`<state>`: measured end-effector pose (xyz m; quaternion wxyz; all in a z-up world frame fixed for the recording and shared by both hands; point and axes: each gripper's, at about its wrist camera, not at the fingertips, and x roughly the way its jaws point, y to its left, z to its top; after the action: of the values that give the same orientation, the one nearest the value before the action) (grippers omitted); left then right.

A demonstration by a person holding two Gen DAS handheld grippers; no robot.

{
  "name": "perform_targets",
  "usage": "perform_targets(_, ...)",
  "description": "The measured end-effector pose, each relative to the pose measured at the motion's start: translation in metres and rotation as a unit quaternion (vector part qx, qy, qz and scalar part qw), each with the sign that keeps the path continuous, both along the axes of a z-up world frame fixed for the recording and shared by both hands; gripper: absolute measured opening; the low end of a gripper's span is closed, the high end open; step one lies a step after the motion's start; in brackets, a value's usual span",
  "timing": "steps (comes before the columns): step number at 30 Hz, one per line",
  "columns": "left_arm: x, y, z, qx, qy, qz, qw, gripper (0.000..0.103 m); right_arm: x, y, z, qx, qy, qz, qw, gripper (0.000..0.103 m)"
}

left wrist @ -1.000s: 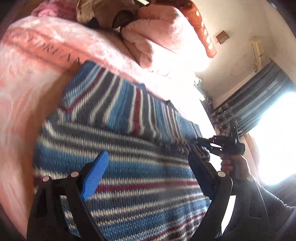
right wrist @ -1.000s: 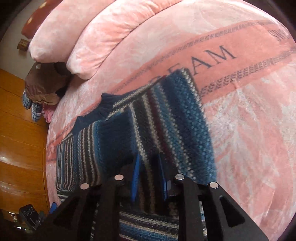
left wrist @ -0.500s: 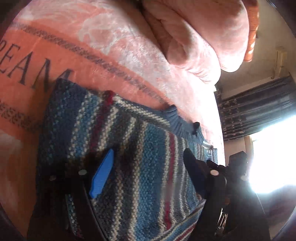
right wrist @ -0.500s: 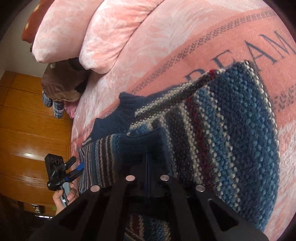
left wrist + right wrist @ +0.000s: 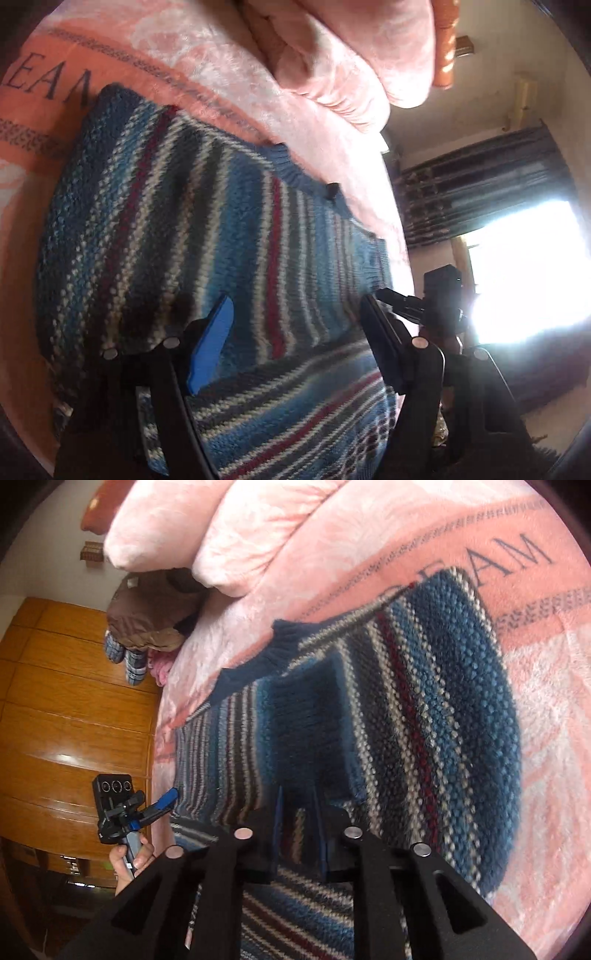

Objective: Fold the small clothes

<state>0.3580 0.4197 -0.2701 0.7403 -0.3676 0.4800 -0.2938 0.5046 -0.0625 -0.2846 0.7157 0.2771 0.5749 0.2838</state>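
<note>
A blue, white and maroon striped knit sweater [image 5: 192, 229] lies on the pink blanket [image 5: 207, 62], with a sleeve folded across its body [image 5: 306, 716]. My left gripper [image 5: 295, 301] hovers over the sweater's near part, open wide, with nothing between its blue pads [image 5: 212, 343]. In the right wrist view it shows at the sweater's left edge, held by a hand [image 5: 129, 856]. My right gripper [image 5: 298, 794] sits low over the folded knit, its jaws a narrow gap apart with striped fabric showing between them. In the left wrist view the right gripper [image 5: 391, 297] is at the sweater's right edge.
Pink pillows [image 5: 177, 520] are piled at the head of the bed. A brown garment and plaid fabric [image 5: 144, 624] lie at the bed's far corner beside a wooden wardrobe [image 5: 66, 709]. A bright window and dark curtains [image 5: 480, 192] are on the right.
My right gripper's jaws, pressed together half a second ago, now stand slightly apart. The left gripper has swung round over the sweater and stayed open.
</note>
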Motion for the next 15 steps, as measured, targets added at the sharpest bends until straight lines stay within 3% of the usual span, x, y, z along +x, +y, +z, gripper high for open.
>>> perform_targets(2, -0.012, -0.007, -0.002, 0.010, 0.003, -0.012, 0.9999, 0.074, -0.010, -0.020, 0.009, 0.004, -0.009, -0.014, 1.000, 0.017)
perform_targets(4, -0.014, -0.010, -0.021, 0.051, 0.034, -0.008, 0.9981, 0.075, -0.013, -0.039, -0.001, -0.013, 0.000, -0.040, 0.999, 0.017)
perform_targets(6, -0.014, -0.008, -0.040, 0.052, 0.048, 0.000, 0.9975, 0.073, -0.012, -0.045, -0.020, -0.041, 0.024, -0.046, 0.998, 0.010)
perform_targets(7, -0.015, -0.008, -0.039, 0.049, 0.047, 0.005, 0.9977, 0.073, -0.009, -0.043, -0.026, -0.053, 0.025, -0.041, 0.997, 0.001)
perform_targets(9, -0.021, -0.003, -0.030, 0.044, 0.061, 0.021, 0.9970, 0.073, -0.009, -0.043, -0.020, -0.053, 0.022, -0.047, 0.997, 0.002)
perform_targets(10, -0.029, -0.001, -0.021, 0.049, 0.058, 0.027, 0.9967, 0.076, -0.012, -0.045, -0.012, -0.041, 0.016, -0.050, 0.998, 0.013)
perform_targets(11, -0.041, 0.002, -0.010, 0.052, 0.050, 0.030, 0.9970, 0.079, -0.018, -0.046, 0.000, -0.032, 0.008, -0.052, 0.998, 0.017)
perform_targets(15, -0.113, 0.016, 0.032, 0.060, 0.039, 0.035, 0.9968, 0.087, -0.071, -0.057, 0.038, -0.018, -0.009, -0.028, 0.999, 0.019)
